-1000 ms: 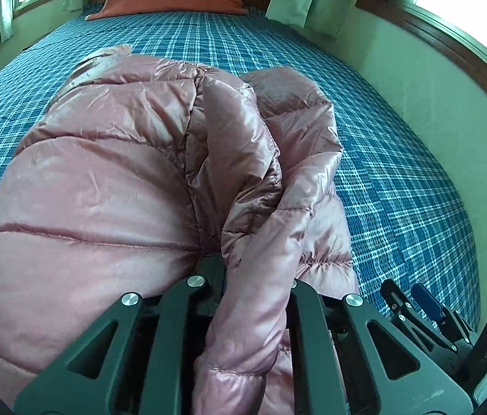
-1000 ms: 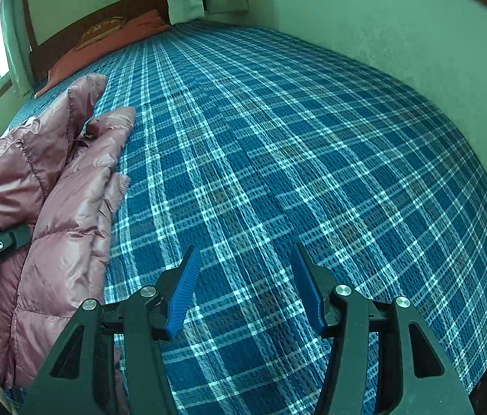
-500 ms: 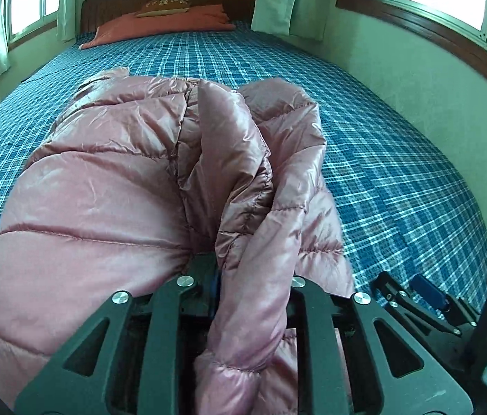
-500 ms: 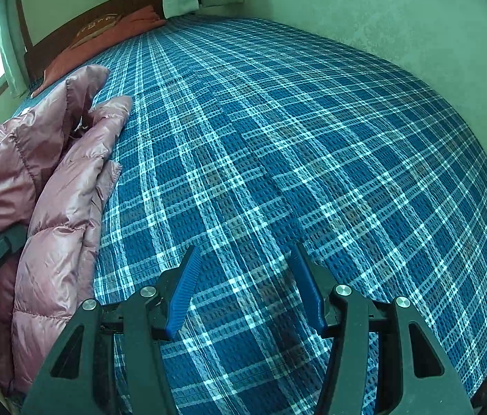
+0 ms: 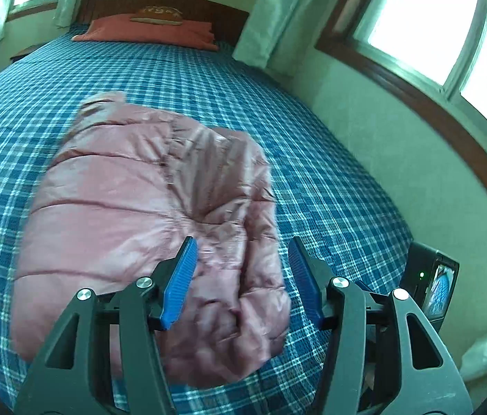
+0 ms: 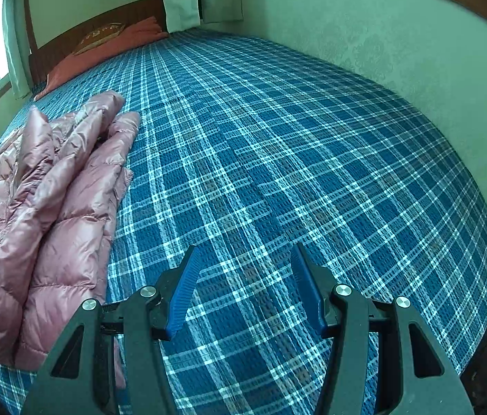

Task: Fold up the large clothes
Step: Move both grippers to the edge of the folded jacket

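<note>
Left wrist view: pink puffer jacket (image 5: 146,221) lay bunched on blue plaid bed (image 5: 329,180). Left gripper (image 5: 241,276) hovered above it, jaws opening, pads clear of fabric. Right gripper (image 6: 243,283) stood parted, empty, over bare bedspread, jacket at its left.

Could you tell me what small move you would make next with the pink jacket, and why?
I would probably bring the left claw, whose jaws are opening with nothing pinched, back down to the near edge of the pink quilted puffer jacket. It lies bunched on the blue plaid bedspread, and the right claw hangs open and empty beside it.
</note>
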Demonstrator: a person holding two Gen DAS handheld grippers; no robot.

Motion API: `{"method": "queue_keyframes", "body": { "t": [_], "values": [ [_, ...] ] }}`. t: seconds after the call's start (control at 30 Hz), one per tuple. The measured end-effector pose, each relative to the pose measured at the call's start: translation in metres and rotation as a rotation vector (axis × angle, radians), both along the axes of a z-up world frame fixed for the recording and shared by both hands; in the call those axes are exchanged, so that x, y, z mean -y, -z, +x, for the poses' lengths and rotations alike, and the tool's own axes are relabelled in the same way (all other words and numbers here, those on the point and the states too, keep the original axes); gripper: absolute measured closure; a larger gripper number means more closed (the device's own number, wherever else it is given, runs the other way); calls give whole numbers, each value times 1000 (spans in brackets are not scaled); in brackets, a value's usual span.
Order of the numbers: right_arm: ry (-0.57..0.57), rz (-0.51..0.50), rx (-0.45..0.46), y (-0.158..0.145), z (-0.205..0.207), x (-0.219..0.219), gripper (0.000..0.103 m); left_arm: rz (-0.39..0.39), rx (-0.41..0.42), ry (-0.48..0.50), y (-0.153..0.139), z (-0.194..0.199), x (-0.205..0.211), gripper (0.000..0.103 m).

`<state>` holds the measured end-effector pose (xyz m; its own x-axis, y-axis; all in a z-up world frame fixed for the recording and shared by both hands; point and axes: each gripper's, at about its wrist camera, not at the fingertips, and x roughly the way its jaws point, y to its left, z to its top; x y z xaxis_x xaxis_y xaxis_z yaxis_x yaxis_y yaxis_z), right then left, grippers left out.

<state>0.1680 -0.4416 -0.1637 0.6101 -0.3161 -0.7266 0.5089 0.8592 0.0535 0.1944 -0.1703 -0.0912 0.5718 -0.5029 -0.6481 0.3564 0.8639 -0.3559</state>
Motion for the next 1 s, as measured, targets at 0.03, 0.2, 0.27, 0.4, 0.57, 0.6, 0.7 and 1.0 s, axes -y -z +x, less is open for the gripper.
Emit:
{"method": "queue_keyframes", "body": {
  "t": [0.03, 0.2, 0.27, 0.4, 0.57, 0.6, 0.7, 1.0],
  "values": [
    [-4, -6, 0, -1, 0, -2, 48, -12, -2, -21, -1, 0, -11, 48],
    [-26, -28, 2, -6, 0, -17, 48, -121, -60, -197, 8, 15, -89, 45],
    [-30, -38, 7, -10, 1, -21, 48, -148, -93, -268, 18, 25, -117, 45],
    [-47, -26, 30, -22, 9, -29, 48, -252, -206, -386, 45, 46, -167, 45],
    [-84, 21, 74, -37, 27, -37, 48, -382, -296, -444, 70, 67, -199, 45],
    [-92, 48, 88, -39, 31, -37, 48, -406, -308, -443, 73, 70, -202, 45],
    [-122, 168, 136, -42, 44, -34, 48, -447, -336, -430, 80, 81, -203, 45],
    [-212, 457, 231, -41, 88, -29, 35, -451, -369, -322, 86, 121, -181, 41]
  ]
}}
